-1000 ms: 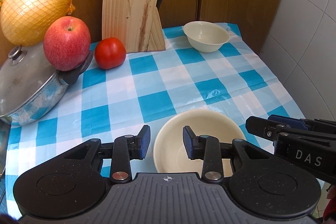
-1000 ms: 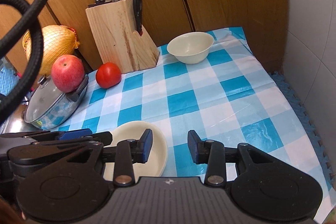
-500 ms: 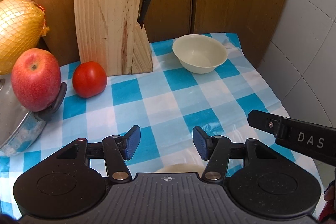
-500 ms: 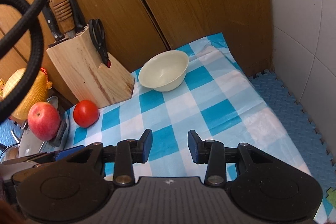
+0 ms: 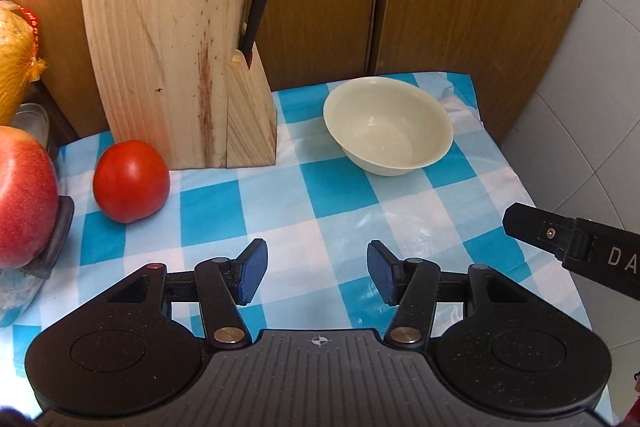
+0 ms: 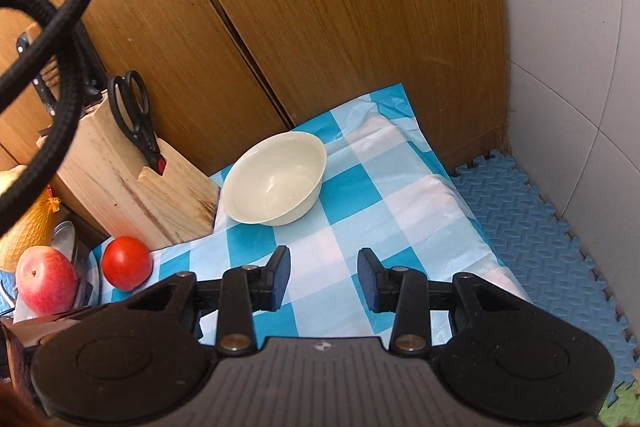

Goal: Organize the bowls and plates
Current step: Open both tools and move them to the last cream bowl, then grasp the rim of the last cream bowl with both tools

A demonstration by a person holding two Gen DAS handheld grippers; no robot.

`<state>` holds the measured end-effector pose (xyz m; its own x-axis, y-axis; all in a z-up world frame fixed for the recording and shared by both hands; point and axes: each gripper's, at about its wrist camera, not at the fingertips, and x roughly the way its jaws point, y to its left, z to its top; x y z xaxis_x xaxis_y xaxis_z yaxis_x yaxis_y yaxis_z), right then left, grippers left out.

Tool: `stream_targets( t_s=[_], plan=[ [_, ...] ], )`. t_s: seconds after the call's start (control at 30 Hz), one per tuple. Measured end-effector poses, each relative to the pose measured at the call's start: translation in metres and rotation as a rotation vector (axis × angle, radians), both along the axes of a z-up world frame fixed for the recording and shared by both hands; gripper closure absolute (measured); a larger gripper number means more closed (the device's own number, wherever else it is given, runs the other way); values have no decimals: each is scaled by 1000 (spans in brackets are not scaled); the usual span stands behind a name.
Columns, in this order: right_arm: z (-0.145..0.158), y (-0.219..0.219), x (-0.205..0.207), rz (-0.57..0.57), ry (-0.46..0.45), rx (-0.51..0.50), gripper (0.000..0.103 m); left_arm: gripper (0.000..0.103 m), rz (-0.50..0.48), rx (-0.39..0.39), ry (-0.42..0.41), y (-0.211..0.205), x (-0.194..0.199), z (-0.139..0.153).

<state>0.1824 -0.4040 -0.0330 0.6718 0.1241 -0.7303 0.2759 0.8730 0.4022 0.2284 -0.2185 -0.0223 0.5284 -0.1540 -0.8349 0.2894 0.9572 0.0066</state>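
Observation:
A cream bowl [image 5: 389,131] stands upright and empty at the back of the blue-and-white checked tablecloth [image 5: 280,211], just right of the knife block. My left gripper [image 5: 316,277] hovers over the cloth in front of the bowl, open, with nothing between its blue pads. In the right wrist view the same bowl [image 6: 276,178] sits ahead and a little left of my right gripper [image 6: 323,281], which is also open and empty, its jaws narrower than the left's. The right gripper's black body [image 5: 576,247] shows at the right edge of the left wrist view.
A wooden knife block [image 5: 176,55] with scissors [image 6: 134,115] stands at the back left. A tomato [image 5: 131,187], an apple [image 5: 24,195] on a pot handle and a netted yellow fruit [image 5: 14,59] lie left. Wooden doors, a tiled wall and a blue foam mat [image 6: 540,227] bound the table.
Both grippers have moved forward toward the far bowl. The left gripper's jaws have widened. The near cream dish that lay under the left gripper has dropped out of both views.

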Motion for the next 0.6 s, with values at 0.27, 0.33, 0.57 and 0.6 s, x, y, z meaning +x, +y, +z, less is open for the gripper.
stream_targets(
  t_s=[0.27, 0.33, 0.57, 0.6],
  plan=[
    [-4, -4, 15, -16, -6, -2, 68, 39, 0, -7, -3, -6, 12, -3],
    [-5, -5, 19, -16, -5, -1, 68, 39, -2, 2, -7, -7, 14, -4],
    [-10, -4, 35, -5, -1, 8, 68, 38, 8, 12, -12, -9, 25, -7],
    [-11, -5, 37, -5, -2, 13, 68, 38, 7, 14, -14, -9, 27, -8]
  ],
)
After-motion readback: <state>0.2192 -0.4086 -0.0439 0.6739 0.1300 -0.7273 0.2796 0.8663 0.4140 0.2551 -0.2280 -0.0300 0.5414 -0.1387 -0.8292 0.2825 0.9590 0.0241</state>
